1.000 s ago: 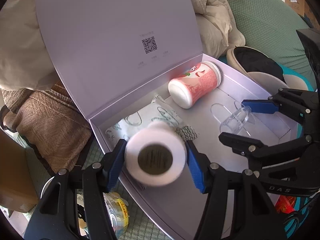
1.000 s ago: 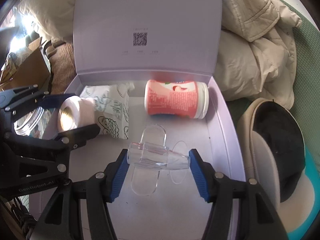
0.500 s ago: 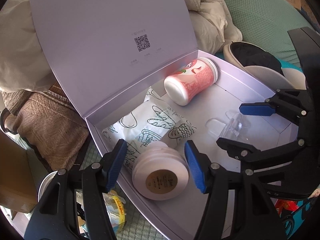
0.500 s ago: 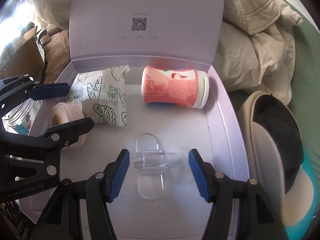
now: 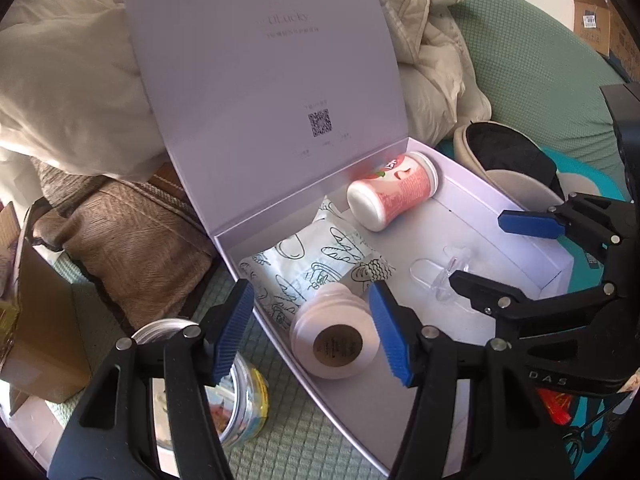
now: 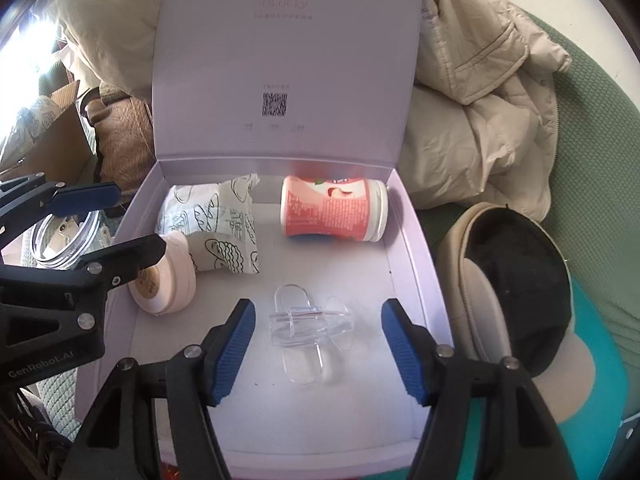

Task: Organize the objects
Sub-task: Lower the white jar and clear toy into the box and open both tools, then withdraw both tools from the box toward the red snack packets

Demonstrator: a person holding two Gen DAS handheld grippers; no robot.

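Observation:
An open lavender box (image 5: 492, 236) (image 6: 320, 268) holds a pink jar (image 5: 394, 190) (image 6: 332, 212) on its side, a printed pouch (image 5: 316, 264) (image 6: 216, 220), a white tape-like roll (image 5: 336, 340) (image 6: 168, 280) and a clear plastic piece (image 5: 440, 276) (image 6: 308, 320). My left gripper (image 5: 312, 334) (image 6: 116, 224) hangs open above the roll, its pads clear of it. My right gripper (image 6: 319, 346) (image 5: 508, 256) is over the clear piece, jaws opening, pads well apart from it on both sides.
The box lid (image 6: 284, 60) stands upright at the back. A glass jar (image 5: 236, 396) sits outside the box's left wall. A black and beige cap (image 6: 516, 280) lies to the right, a beige jacket (image 6: 480, 100) behind it. A brown cushion (image 5: 132, 240) and a cardboard box (image 5: 36, 320) lie to the left.
The left gripper let go of the white roll, which now lies on the box floor. The right gripper released the clear piece onto the floor. Both grippers lifted and drew back.

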